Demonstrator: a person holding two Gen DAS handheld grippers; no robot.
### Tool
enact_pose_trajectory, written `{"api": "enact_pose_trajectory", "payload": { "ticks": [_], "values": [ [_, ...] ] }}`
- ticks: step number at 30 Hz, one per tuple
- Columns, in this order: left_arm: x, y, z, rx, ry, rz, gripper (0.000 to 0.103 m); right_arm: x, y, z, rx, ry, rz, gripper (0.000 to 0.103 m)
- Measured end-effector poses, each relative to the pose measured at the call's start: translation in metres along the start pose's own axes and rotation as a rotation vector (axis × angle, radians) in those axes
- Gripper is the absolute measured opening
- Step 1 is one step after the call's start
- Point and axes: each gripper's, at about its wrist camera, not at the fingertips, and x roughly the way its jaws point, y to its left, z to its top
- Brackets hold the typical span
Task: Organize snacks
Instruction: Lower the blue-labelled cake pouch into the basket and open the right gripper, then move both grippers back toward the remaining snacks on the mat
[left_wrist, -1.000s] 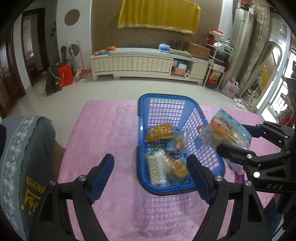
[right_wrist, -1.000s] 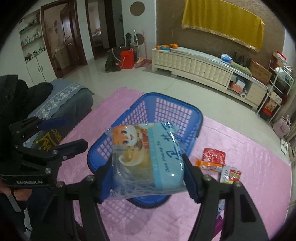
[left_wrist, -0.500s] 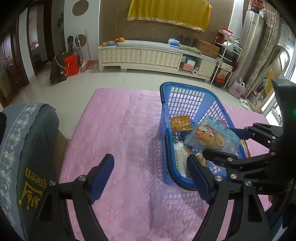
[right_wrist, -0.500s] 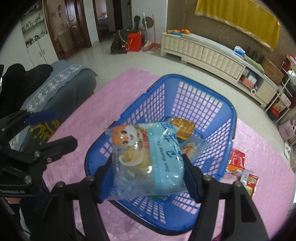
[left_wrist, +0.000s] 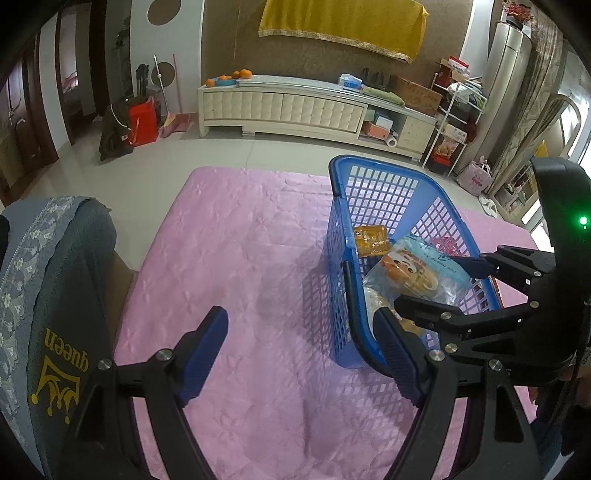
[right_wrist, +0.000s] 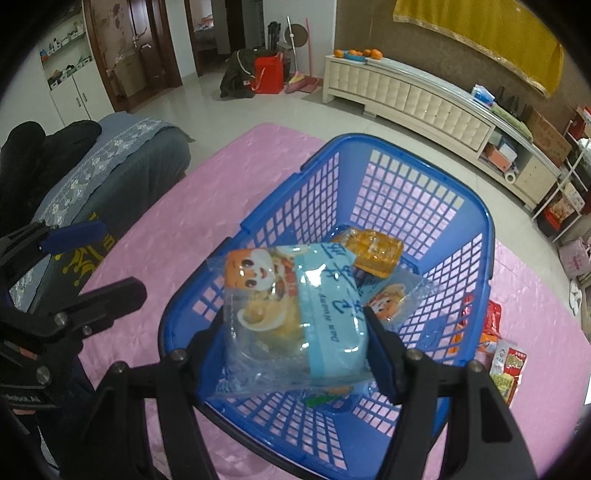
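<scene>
A blue plastic basket (right_wrist: 491, 236) stands on the pink cloth (left_wrist: 240, 240). My right gripper (right_wrist: 295, 325) is shut on a light-blue cartoon snack packet (right_wrist: 317, 306) and holds it just above the basket's near end. In the left wrist view the same packet (left_wrist: 417, 273) sits between the right gripper's (left_wrist: 432, 282) fingers, inside the basket's rim (left_wrist: 334, 173). An orange packet (right_wrist: 373, 251) and a second cartoon packet (right_wrist: 388, 302) lie in the basket. My left gripper (left_wrist: 298, 317) is open with nothing in it, over the cloth to the left of the basket.
Several loose snack packets (right_wrist: 506, 365) lie on the cloth to the right of the basket. A grey-blue cushioned seat (left_wrist: 55, 295) borders the cloth on the left. A long white cabinet (left_wrist: 288, 107) stands across the tiled floor.
The right gripper has carried the packet forward and down until it is over the basket. The left gripper has shifted left, so the basket now lies at its right. Both grips are unchanged.
</scene>
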Motion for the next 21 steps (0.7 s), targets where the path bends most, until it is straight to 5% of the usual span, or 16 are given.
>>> {"api": "enact_pose_trajectory", "payload": {
  "ticks": [8,21],
  "values": [
    [-0.004,0.001,-0.001,0.002,-0.005,-0.002,0.079,0.003,-0.004,-0.002,0.018,0.032,0.0,0.075],
    [-0.032,-0.028,-0.005,0.043,-0.04,-0.012,0.079,-0.049,-0.021,-0.019,0.044,-0.043,-0.022,0.079]
  ]
}}
